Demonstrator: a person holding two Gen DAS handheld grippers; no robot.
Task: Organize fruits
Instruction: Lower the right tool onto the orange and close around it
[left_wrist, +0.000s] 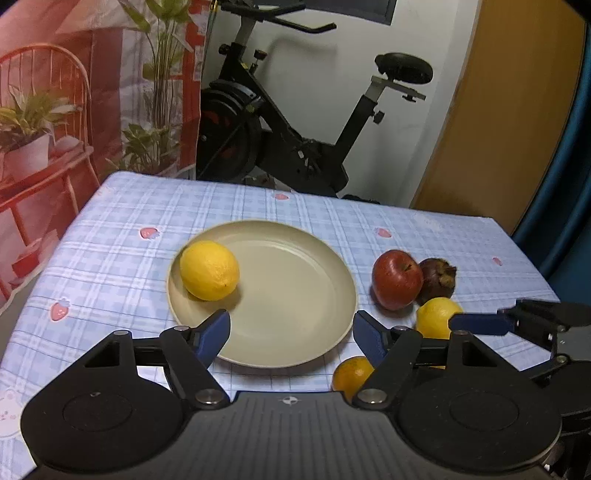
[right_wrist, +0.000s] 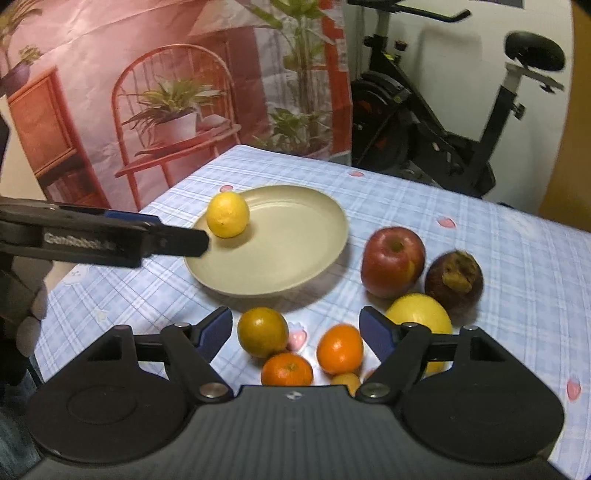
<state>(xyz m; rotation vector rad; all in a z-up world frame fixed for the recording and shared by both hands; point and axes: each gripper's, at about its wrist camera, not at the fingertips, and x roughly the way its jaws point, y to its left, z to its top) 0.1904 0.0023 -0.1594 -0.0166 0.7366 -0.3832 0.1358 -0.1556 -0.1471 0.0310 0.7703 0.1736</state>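
The table (left_wrist: 110, 221) wears a blue checked cloth with little strawberries on it. On it sits a big round plate (left_wrist: 295, 295) — it looks like the place where the fruits should go, because one lemon (left_wrist: 209, 270) already lies on its left side.

The other fruits wait in a bunch on the cloth to the right of the plate, likely so they can be picked up one by one. The red apple (right_wrist: 392, 261) touches the dark mangosteen (right_wrist: 453, 279). A second lemon (right_wrist: 419, 315) sits just in front of those two. Nearer still lie a greenish orange (right_wrist: 262, 331) and two small bright oranges (right_wrist: 340, 348).

The left gripper (left_wrist: 291, 332) hangs over the near edge of the plate. Its jaws are spread wide and hold nothing. The lemon on the plate lies just past its left finger.

The right gripper (right_wrist: 295, 326) has wide, empty jaws too. The small oranges lie right between them, low and close — so one of these seems the next fruit to grab.
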